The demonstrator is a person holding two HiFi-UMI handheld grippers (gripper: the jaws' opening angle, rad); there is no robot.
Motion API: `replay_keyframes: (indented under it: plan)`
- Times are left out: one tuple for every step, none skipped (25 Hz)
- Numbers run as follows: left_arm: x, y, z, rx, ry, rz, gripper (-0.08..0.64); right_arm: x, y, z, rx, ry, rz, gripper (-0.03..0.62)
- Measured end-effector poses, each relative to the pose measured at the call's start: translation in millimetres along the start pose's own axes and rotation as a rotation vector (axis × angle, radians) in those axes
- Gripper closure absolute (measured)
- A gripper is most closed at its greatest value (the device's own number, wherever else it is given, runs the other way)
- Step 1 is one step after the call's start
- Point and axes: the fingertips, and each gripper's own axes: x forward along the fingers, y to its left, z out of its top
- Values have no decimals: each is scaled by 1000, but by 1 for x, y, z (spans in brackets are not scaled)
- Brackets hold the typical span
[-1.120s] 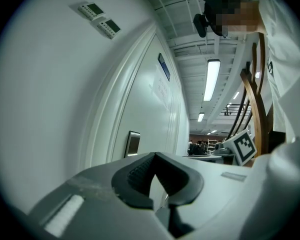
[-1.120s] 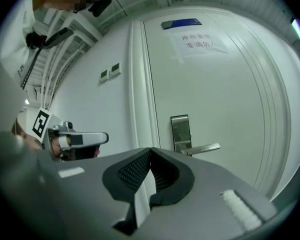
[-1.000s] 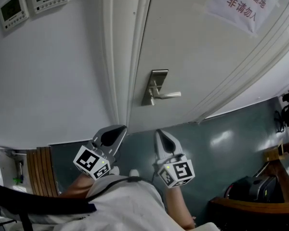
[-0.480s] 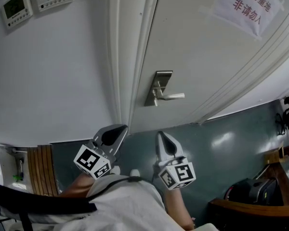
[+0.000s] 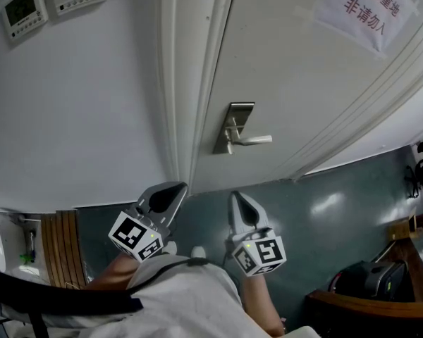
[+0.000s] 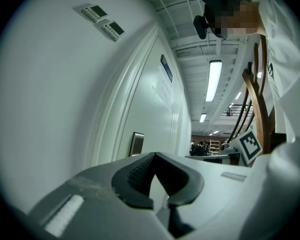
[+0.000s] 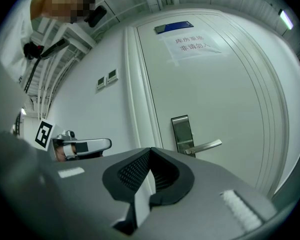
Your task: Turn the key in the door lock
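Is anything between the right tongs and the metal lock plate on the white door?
Nothing visible does: only open air lies between the right tongs and the silver lock plate with its lever handle on the white door.

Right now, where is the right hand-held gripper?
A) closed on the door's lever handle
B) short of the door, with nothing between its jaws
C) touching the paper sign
B: the right hand-held gripper is shut and empty, and in the head view it sits clear of the lever handle and the door.
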Motion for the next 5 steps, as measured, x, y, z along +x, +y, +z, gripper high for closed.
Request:
replay_keyframes:
  plan:
    - [0,-1,0,0,1,-1,554,0,-1,-1,-1,4,-1,584]
    - [1,-2,-1,0,1,-2,554,0,-2,-2,-3,7,-2,584]
    - [2,-3,-1,0,2,-4,554,1,-3,-2,-8,11,-2,584]
    - [2,-3,-1,1,2,-5,554,1,-3,-3,-15,14,-1,584]
    - [3,-4,-1,2,2,-7,554,2,-3,-3,-21,17,-1,584]
